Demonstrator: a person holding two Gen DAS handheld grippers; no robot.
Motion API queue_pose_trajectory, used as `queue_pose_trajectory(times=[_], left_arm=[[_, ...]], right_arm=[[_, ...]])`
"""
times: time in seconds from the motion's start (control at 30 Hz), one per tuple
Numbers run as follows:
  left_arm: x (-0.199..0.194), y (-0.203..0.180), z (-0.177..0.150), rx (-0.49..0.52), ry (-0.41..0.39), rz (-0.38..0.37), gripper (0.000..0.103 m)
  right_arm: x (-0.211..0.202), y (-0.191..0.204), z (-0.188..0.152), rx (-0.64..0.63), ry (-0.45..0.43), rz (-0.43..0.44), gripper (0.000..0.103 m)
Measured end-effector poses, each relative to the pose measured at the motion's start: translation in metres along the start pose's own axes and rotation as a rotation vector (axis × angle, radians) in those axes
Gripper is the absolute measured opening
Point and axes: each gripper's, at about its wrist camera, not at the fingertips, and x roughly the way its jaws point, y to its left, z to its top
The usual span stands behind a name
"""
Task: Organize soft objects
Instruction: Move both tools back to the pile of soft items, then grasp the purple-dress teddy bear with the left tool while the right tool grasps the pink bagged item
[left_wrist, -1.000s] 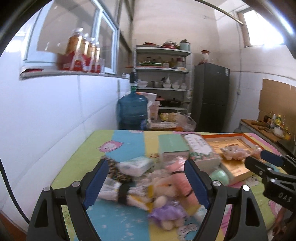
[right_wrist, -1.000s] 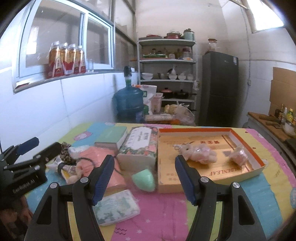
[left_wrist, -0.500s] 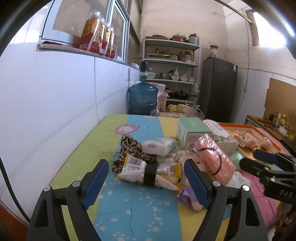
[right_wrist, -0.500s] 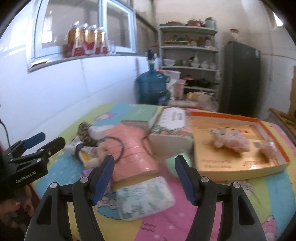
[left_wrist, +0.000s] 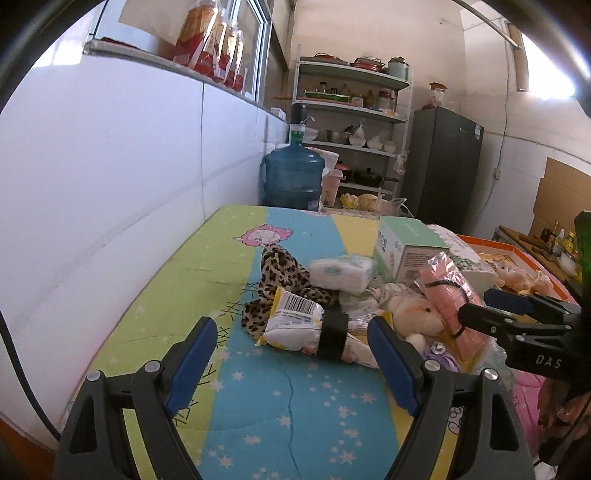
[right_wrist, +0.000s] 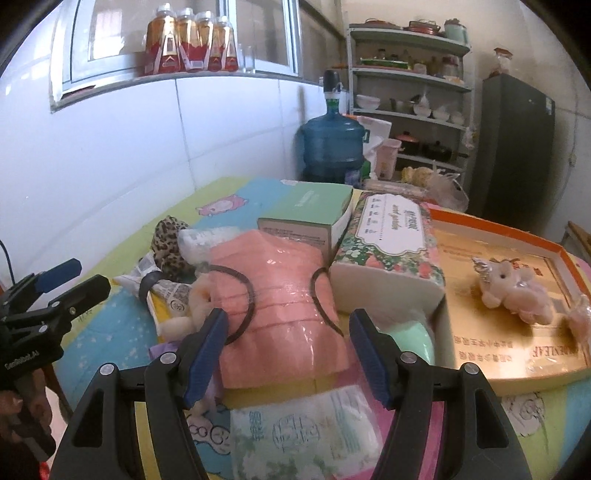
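Observation:
A heap of soft things lies on the colourful mat. My left gripper (left_wrist: 291, 354) is open and empty, just short of a white and yellow packet with a black band (left_wrist: 314, 325); behind it lie a leopard-print cloth (left_wrist: 280, 269), a white tissue pack (left_wrist: 341, 271) and a cream plush toy (left_wrist: 413, 317). My right gripper (right_wrist: 288, 350) is open and empty, just in front of a pink wrapped bundle (right_wrist: 280, 306). A tissue pack (right_wrist: 306, 432) lies under it. A pink plush (right_wrist: 513, 291) lies in the orange tray (right_wrist: 498, 236).
A green box (right_wrist: 310, 218) and a floral tissue box (right_wrist: 391, 243) stand behind the bundle. A mint sponge (right_wrist: 413, 339) lies by the tray. The white wall (left_wrist: 110, 184) borders the mat on the left. A blue water jug (left_wrist: 291, 177), shelves and a fridge stand beyond.
Both grippers have swung left. The left one has pulled back from the heap; the right one has closed in on the pink bundle. Both stay open.

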Motion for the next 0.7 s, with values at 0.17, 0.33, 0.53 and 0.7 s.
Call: queue_pose_trajectory(times=[0.17, 0.33, 0.53, 0.7], left_arm=[[0.009, 0.0, 0.0, 0.005, 0.014, -0.012, 0.084], [0.013, -0.001, -0.001, 0.008, 0.024, -0.021, 0.084], [0.016, -0.002, -0.001, 0.01, 0.03, -0.027, 0.084], [0.017, -0.003, -0.001, 0.009, 0.028, -0.033, 0.083]], right_arm=[[0.009, -0.004, 0.002, 0.018, 0.014, 0.056, 0.07], [0.017, -0.006, 0.004, 0.043, 0.041, 0.105, 0.07], [0.02, -0.011, 0.004, 0.07, 0.06, 0.113, 0.05], [0.011, -0.015, 0.004, 0.08, 0.032, 0.085, 0.025]])
